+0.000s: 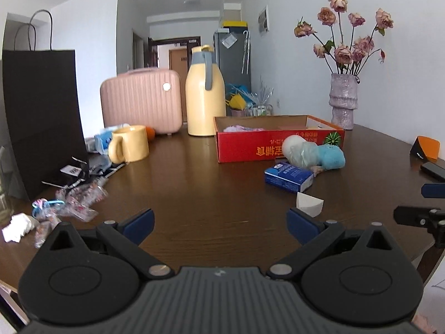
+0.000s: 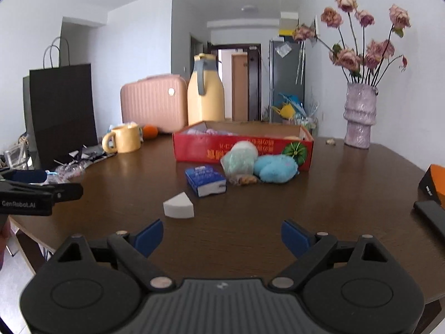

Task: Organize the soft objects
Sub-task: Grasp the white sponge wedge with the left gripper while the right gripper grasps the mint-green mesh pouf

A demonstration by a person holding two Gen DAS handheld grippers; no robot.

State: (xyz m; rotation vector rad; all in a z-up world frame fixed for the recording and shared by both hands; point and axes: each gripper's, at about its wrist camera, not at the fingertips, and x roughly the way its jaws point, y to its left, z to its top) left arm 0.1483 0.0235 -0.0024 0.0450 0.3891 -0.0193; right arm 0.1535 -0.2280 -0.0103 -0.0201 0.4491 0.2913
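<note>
A red cardboard box (image 1: 250, 146) (image 2: 194, 150) stands open on the brown table with something pale pink inside. In front of it lie a blue plush toy (image 1: 332, 157) (image 2: 274, 168), a pale green-white soft ball in a wrapper (image 1: 300, 150) (image 2: 240, 158), a blue tissue pack (image 1: 287, 176) (image 2: 205, 179) and a white wedge sponge (image 1: 308, 204) (image 2: 178, 206). My left gripper (image 1: 221, 226) is open and empty, low over the table, short of the sponge. My right gripper (image 2: 222, 238) is open and empty, to the right of the sponge.
A yellow jug (image 1: 204, 91), pink case (image 1: 141, 103), yellow mug (image 1: 129, 144) and black paper bag (image 1: 41, 117) stand at the back left, with wrappers (image 1: 78, 200) in front. A flower vase (image 2: 358, 117) stands back right. A black-orange item (image 2: 431, 185) lies right.
</note>
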